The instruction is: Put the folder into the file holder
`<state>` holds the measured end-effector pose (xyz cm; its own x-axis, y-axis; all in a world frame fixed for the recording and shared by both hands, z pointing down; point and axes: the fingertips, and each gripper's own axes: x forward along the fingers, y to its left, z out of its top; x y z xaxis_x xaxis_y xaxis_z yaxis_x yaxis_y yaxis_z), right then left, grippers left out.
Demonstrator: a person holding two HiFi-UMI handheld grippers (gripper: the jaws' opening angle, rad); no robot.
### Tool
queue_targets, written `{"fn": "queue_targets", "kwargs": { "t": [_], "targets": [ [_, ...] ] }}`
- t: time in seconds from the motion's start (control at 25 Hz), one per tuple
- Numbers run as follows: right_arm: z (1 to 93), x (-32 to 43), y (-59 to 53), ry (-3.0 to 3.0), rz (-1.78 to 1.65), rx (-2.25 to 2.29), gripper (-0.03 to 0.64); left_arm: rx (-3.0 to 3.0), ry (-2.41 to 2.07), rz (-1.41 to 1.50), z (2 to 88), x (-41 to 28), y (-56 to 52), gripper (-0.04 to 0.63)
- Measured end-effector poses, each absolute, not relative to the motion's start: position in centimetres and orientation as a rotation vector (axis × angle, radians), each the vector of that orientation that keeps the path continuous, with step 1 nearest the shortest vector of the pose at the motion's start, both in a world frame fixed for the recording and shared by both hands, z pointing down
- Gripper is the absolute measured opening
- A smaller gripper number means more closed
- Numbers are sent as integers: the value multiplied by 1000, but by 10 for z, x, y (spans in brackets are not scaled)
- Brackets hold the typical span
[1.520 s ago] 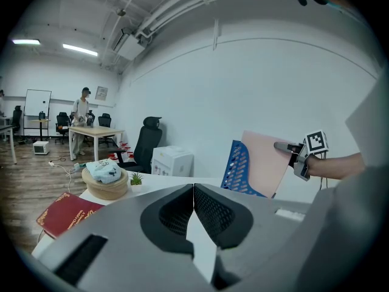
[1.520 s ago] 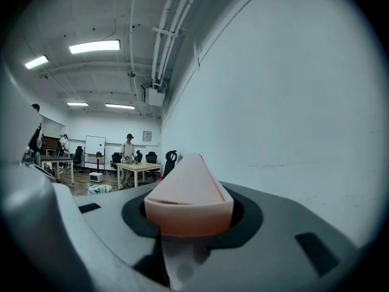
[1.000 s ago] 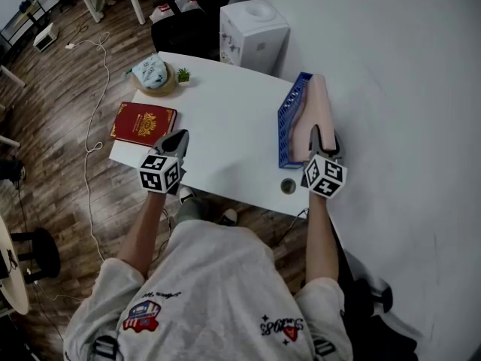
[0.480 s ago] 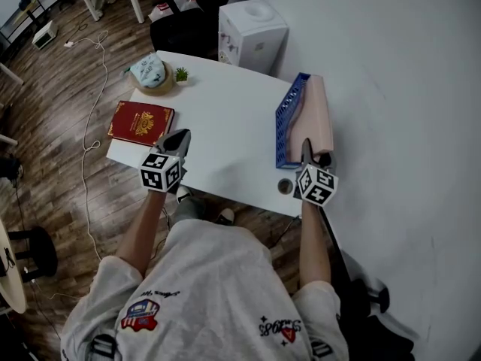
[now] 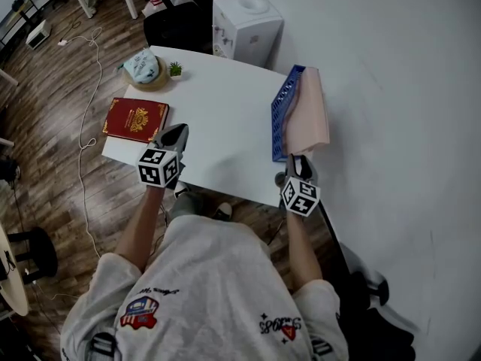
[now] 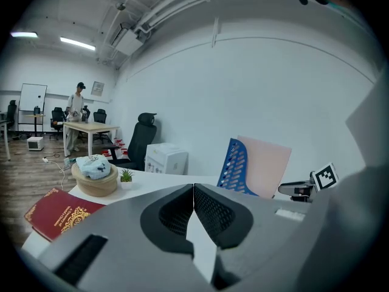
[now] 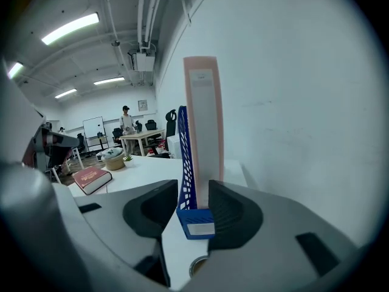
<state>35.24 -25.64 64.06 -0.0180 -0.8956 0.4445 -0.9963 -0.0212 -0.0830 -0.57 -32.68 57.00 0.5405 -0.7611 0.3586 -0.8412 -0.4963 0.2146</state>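
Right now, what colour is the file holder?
The file holder is blue; head view shows it best.

Pink folder [image 5: 307, 120] upright in blue file holder [image 5: 282, 119]

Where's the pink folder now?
In the head view, the pink folder stands in the blue file holder at the right edge of the table, just beyond the right gripper.

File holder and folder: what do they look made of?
File holder: probably moulded plastic, even blue; the side is a regular grid of holes above a solid base block. Painted metal can't be ruled out.
Folder: pale pink, matte, stands stiff and flat; card or thin plastic, can't tell which.
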Motion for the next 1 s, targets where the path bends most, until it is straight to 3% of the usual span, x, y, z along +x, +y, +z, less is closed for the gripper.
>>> {"fn": "queue_targets", "kwargs": {
  "t": [0.72, 1.0],
  "targets": [
    [590, 270, -298, -2225, 446, 1816, 20, 2459, -1303, 290, 564, 10, -333, 6],
    [557, 255, -307, -2309, 357, 1795, 3, 2501, -1319, 281, 552, 12, -338, 6]
  ]
}}
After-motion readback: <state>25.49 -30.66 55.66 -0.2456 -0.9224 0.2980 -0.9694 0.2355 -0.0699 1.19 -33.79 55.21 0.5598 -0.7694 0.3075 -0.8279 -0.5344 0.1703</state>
